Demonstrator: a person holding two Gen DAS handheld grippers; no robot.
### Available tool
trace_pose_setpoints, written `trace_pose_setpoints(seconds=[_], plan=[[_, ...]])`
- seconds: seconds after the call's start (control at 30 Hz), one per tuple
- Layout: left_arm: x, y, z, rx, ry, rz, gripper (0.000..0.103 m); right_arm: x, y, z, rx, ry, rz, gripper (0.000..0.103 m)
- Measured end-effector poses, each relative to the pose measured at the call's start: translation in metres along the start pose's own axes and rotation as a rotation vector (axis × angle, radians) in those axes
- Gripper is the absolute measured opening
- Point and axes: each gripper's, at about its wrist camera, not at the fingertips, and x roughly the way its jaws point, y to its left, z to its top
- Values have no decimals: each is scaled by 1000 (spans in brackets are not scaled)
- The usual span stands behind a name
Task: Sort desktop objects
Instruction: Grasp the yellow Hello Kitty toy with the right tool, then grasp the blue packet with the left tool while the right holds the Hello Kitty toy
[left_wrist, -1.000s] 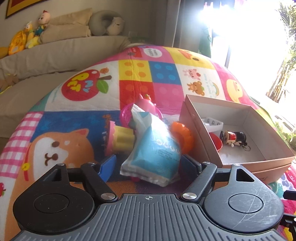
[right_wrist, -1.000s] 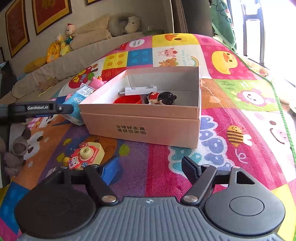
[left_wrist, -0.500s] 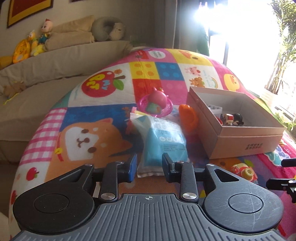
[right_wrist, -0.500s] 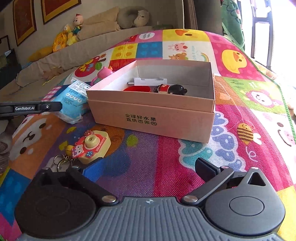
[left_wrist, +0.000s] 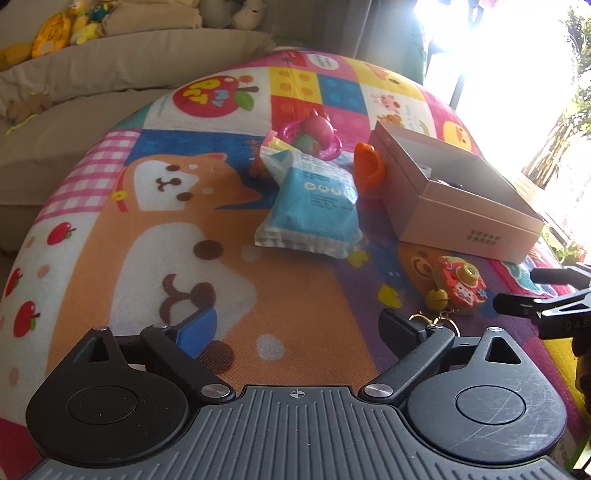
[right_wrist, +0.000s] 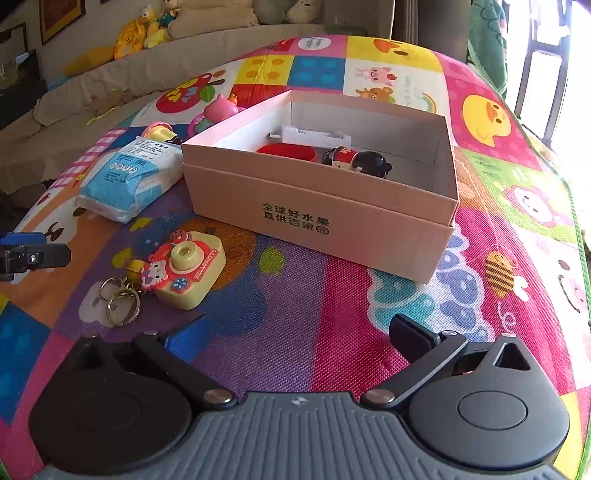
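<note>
A pink cardboard box (right_wrist: 317, 206) (left_wrist: 461, 218) stands on the play mat and holds a red dish (right_wrist: 286, 151), a black-haired doll (right_wrist: 356, 162) and a white part (right_wrist: 314, 134). A blue tissue pack (left_wrist: 314, 206) (right_wrist: 125, 177) lies left of the box. A toy camera keychain (right_wrist: 184, 267) (left_wrist: 460, 290) lies in front of the box. A pink toy (left_wrist: 314, 133), a yellow-pink cup (left_wrist: 273, 151) and an orange toy (left_wrist: 367, 166) lie behind the pack. My left gripper (left_wrist: 295, 328) is open and empty, well back from the pack. My right gripper (right_wrist: 295, 332) is open and empty, near the camera.
A beige sofa (left_wrist: 110, 62) with plush toys (left_wrist: 51, 29) stands behind the mat. The colourful mat (right_wrist: 498, 177) reaches a bright window on the right. The right gripper's fingers (left_wrist: 554, 299) show at the right edge of the left wrist view.
My left gripper shut briefly near the tissue pack, then opened wide and pulled back and up from it. My right gripper opened wider and moved back, bringing the toy camera closer in view.
</note>
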Motion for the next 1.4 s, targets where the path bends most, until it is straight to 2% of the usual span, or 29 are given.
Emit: trace_pose_setpoints(seconds=[0.07,0.1,0.13,0.27,0.37,0.47,0.6,0.77,0.9,1.03,1.17,1.3,1.4], plan=[[0,-3,-2,10,-3,3,101,-3,5,6,-41,-53,-22,93],[0,-4,-3,12,-4,2,102,-4,8,8,-63,-64,-16,82],[0,-4,-4,9,-6,-1,103,-4,10,13,-79,-64,16,77],[0,-6,-7,9,-10,11,103,6,9,33,-23,-11,174,70],[1,-8,-7,19,-8,22,103,12,14,45,36,-8,232,65],[2,-9,-8,31,-5,24,103,12,33,55,20,-50,267,64],[3,-17,-12,126,9,44,103,25,61,64,-44,-50,254,63],[1,-13,-12,102,0,25,103,40,75,62,-95,-11,195,55],[0,-12,-10,78,-6,28,103,36,53,59,-23,24,179,53],[1,-15,-10,85,-6,40,103,18,27,41,26,30,132,53],[3,-16,-9,93,-2,49,103,-6,-9,24,125,34,164,54],[5,-19,-8,92,-1,61,103,-25,-32,19,125,-51,66,54],[6,-23,-7,98,3,51,103,-19,-41,18,87,-65,-8,54]])
